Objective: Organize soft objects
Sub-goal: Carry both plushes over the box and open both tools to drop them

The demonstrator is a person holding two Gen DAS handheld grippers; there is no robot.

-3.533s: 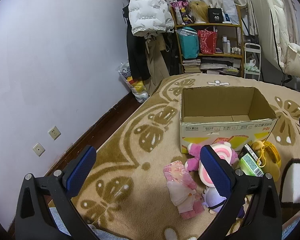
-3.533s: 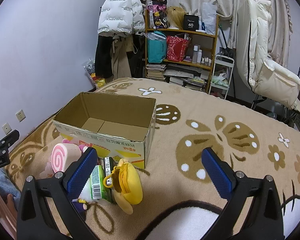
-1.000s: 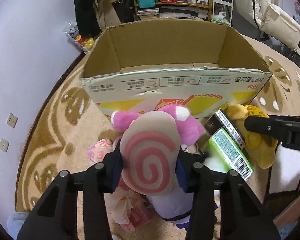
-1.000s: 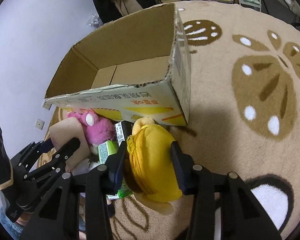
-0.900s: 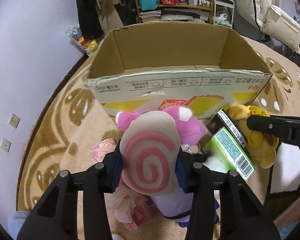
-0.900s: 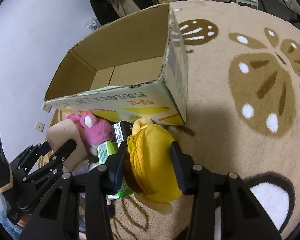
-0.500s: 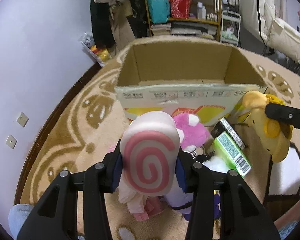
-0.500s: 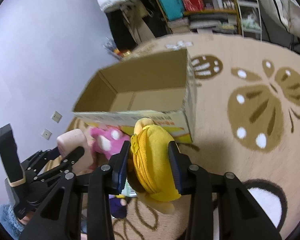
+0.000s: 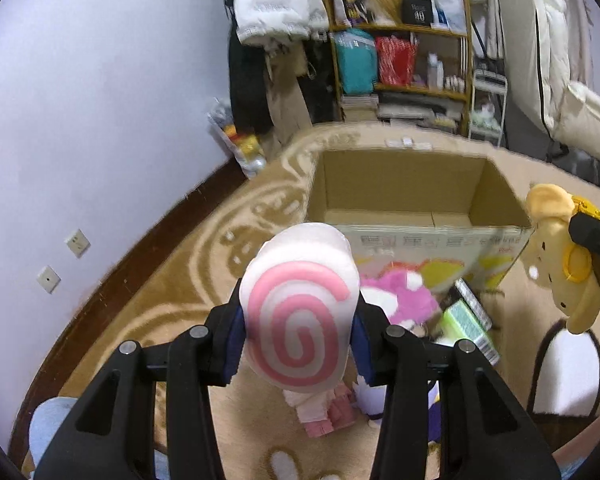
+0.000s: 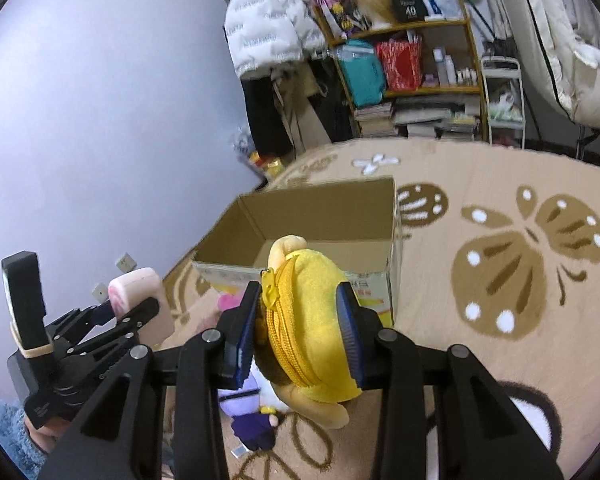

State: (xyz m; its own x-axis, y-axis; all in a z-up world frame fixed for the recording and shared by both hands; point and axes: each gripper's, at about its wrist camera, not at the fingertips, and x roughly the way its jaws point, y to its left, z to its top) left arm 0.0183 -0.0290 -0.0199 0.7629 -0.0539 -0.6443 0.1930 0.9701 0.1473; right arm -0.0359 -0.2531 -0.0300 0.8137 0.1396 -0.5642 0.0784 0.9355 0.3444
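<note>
Both toys have risen off the carpet since a second ago. Left wrist view: the left gripper (image 9: 298, 330) pinches the pink swirl plush (image 9: 299, 312) between its pads, held above the pink bear (image 9: 396, 298) before the cardboard box (image 9: 404, 184).

Right wrist view: the right gripper (image 10: 298, 330) clamps the yellow plush pouch (image 10: 304, 320), level with the box's near wall.
</note>
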